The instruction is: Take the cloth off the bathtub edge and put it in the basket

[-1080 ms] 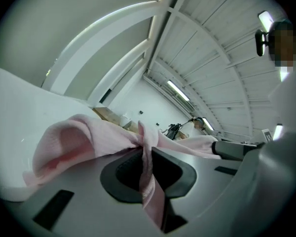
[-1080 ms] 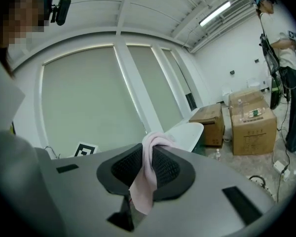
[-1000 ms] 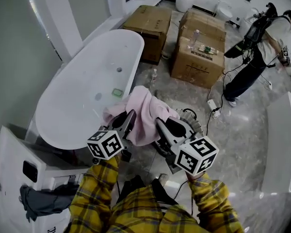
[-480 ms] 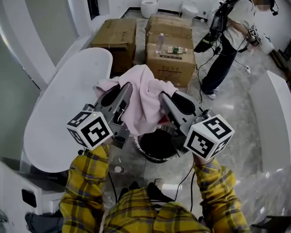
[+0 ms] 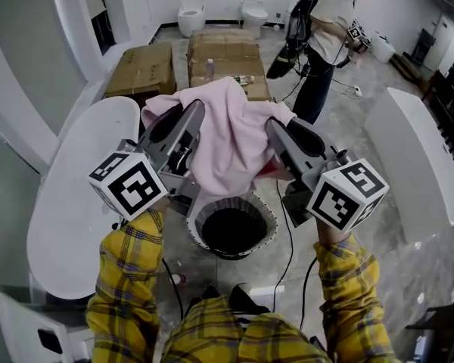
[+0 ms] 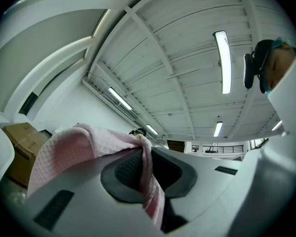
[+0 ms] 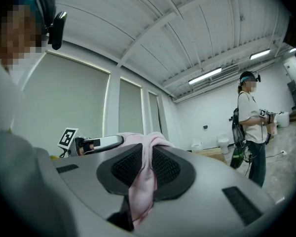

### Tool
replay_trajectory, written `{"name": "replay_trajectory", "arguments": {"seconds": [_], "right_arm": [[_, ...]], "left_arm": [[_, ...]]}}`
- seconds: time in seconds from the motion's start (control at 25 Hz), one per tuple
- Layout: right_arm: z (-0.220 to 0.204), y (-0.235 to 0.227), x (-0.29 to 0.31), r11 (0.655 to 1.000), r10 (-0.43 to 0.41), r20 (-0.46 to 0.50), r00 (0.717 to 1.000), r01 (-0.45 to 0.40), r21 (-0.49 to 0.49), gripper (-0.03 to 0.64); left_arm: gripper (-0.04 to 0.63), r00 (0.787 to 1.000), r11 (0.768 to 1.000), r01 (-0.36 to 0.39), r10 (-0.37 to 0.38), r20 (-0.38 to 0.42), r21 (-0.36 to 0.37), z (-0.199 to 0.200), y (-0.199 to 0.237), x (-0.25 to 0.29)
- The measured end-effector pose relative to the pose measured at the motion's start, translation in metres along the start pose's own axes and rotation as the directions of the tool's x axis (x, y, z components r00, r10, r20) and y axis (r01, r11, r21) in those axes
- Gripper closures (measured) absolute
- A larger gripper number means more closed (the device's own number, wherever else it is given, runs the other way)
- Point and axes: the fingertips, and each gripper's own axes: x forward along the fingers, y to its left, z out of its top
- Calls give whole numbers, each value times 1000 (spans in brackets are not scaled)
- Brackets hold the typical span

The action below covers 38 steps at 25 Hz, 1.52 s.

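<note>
A pink cloth point(image 5: 231, 138) hangs spread between both grippers, lifted above a round dark basket point(image 5: 233, 230) on the floor. My left gripper point(image 5: 188, 119) is shut on the cloth's left end; the pink fabric point(image 6: 147, 172) is pinched between its pads. The right gripper point(image 5: 276, 131) is shut on the cloth's right end, where the fabric point(image 7: 145, 174) runs down between the pads. The white bathtub point(image 5: 79, 180) lies to the left, apart from the cloth. From the right gripper view the left gripper point(image 7: 96, 143) shows beyond the cloth.
Cardboard boxes point(image 5: 223, 55) stand behind the cloth, one with a bottle on it. A person point(image 5: 325, 29) with gear stands at the back right. A white counter point(image 5: 412, 157) runs along the right. A cable lies on the marble floor by the basket.
Both grippers have carried the cloth up and away from the bathtub edge. It now hangs over the basket, which has come into full view below.
</note>
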Motion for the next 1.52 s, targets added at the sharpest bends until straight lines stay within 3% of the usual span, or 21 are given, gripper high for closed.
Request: {"name": "replay_trajectory", "arguments": {"seconds": [0.2,0.36,0.6,0.76,1.0,1.16,1.52], "right_arm": [[8,-46,-30,998,-62,10,998,62,8,543],[-10,-73,-43,995,-100,-28,995,101,21,543],[-88,-104,-57,982,-159,-171,972,174,79,543],[-154,-118,-71,967,-172,-260,950,213,137,543],[-246,-131,-82,937,-156,-376,913,258,237,543],[-302,-131,-87,915,-135,-445,885,283,287,543],[-414,-128,-94,891,-102,-572,814,330,311,543]], "left_arm": [[545,998,998,53,-54,-24,-35,-26,-19,43],[545,995,994,81,-85,-60,-68,-63,-22,64],[545,983,988,27,-54,-175,-152,-152,5,59],[545,962,980,-44,-11,-272,-195,-220,29,40],[543,901,971,-155,62,-429,-185,-310,59,5],[543,855,952,-243,118,-505,-188,-358,77,-22],[543,732,908,-389,202,-651,-156,-459,107,-73]]}}
